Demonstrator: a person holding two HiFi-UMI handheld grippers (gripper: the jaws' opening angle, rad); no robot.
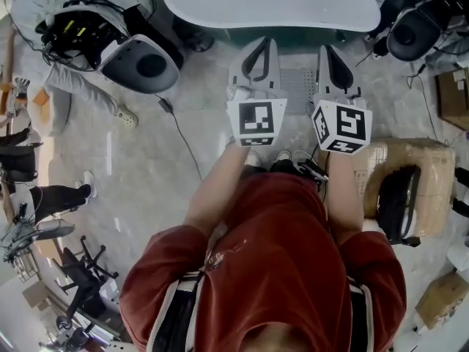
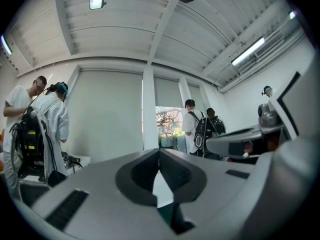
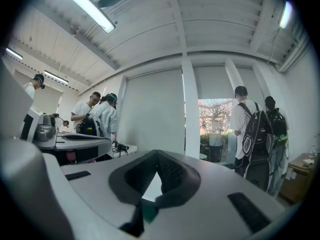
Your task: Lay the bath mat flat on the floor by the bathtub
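Observation:
In the head view the white bathtub (image 1: 271, 2) runs along the top. On the floor in front of it lies a small grey ribbed mat (image 1: 298, 86), partly hidden by my two grippers. My left gripper (image 1: 262, 44) and right gripper (image 1: 328, 51) are held side by side above it, both aimed toward the tub. In the left gripper view my left gripper (image 2: 159, 153) has its jaws closed tip to tip with nothing between them. My right gripper (image 3: 157, 155) looks the same in the right gripper view. Both gripper views look up at the ceiling and far windows, not the floor.
A person (image 1: 66, 72) bends over a white device (image 1: 139, 63) at upper left, with a cable (image 1: 182, 136) trailing across the floor. A wrapped parcel (image 1: 432, 169) with a black bag (image 1: 399, 200) sits at right. Boxes (image 1: 447, 299) and an office chair (image 1: 84, 273) lie near the lower corners. People with backpacks (image 3: 255, 129) stand by the windows.

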